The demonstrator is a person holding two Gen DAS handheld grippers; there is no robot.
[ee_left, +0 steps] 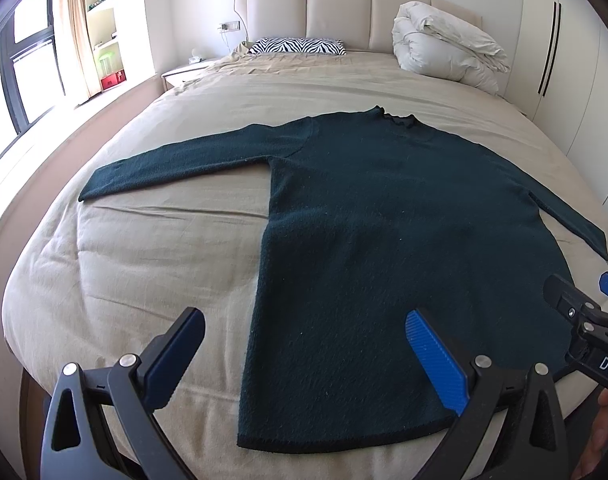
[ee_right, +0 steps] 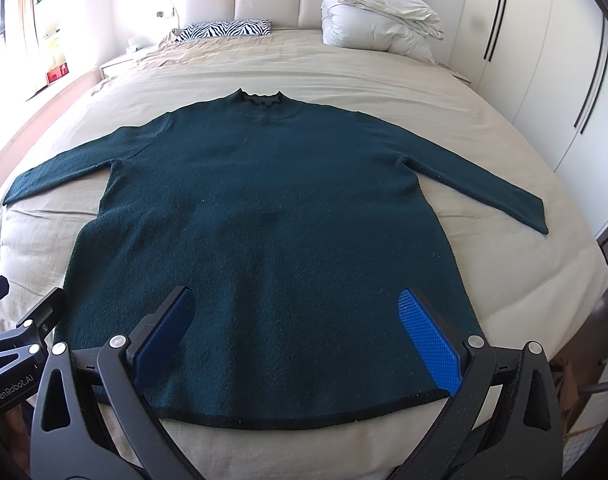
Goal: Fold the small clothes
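A dark green long-sleeved sweater [ee_left: 383, 216] [ee_right: 272, 208] lies flat on the beige bed, collar toward the headboard, both sleeves spread out sideways. My left gripper [ee_left: 305, 320] hovers open over the sweater's lower left hem corner, nothing between its blue pads. My right gripper [ee_right: 296, 304] is open too, held above the middle of the hem. In the left wrist view the right gripper [ee_left: 583, 296] shows at the right edge; in the right wrist view part of the left gripper [ee_right: 28, 312] shows at the left edge.
The beige bedspread [ee_left: 144, 248] [ee_right: 343, 64] surrounds the sweater. A zebra-print pillow [ee_left: 298, 46] and a folded white duvet [ee_left: 447, 46] lie by the padded headboard [ee_left: 335, 8]. White wardrobe doors [ee_right: 543, 60] stand on the right, a window and nightstand [ee_left: 180, 74] on the left.
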